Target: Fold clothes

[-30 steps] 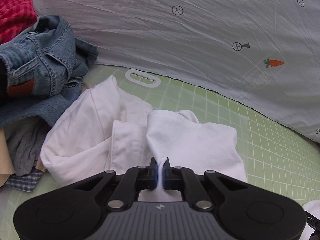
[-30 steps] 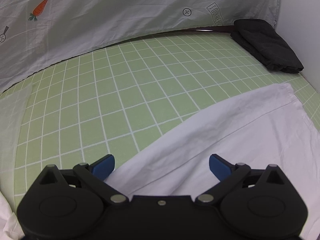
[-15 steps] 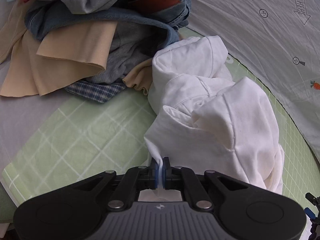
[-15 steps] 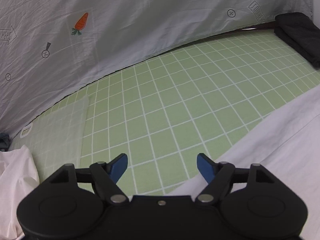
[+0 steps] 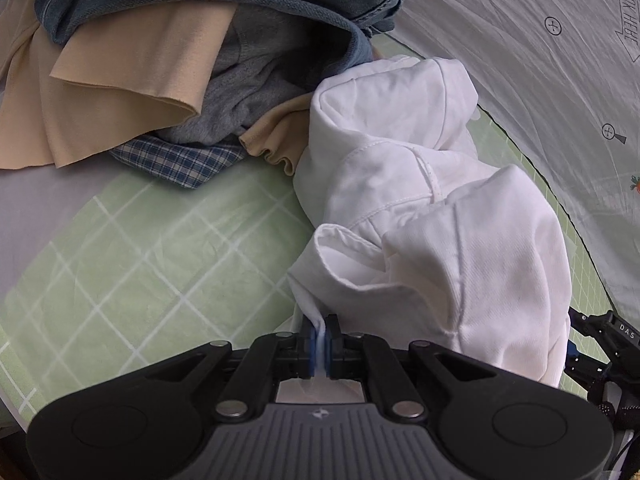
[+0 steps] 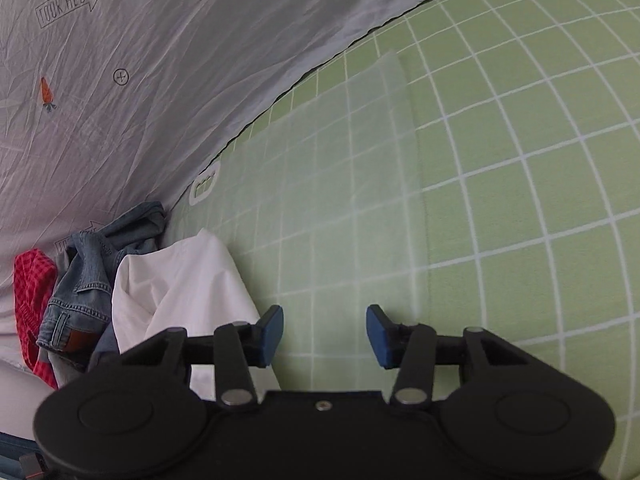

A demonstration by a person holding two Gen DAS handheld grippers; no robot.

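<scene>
The left tool [image 5: 319, 340] was clenched on a hem of the white garment [image 5: 420, 216], which lay crumpled on the green grid mat [image 5: 140, 260] with its long axis running far-right from that tool, just beside the pile of unfolded clothes [image 5: 200, 60] at far left. The right tool [image 6: 324, 336] was closing with nothing between its blue pads. The white garment lay to its left and just beside its left pad, so the free corner was judged nearer this hand. No containers were visible.
</scene>
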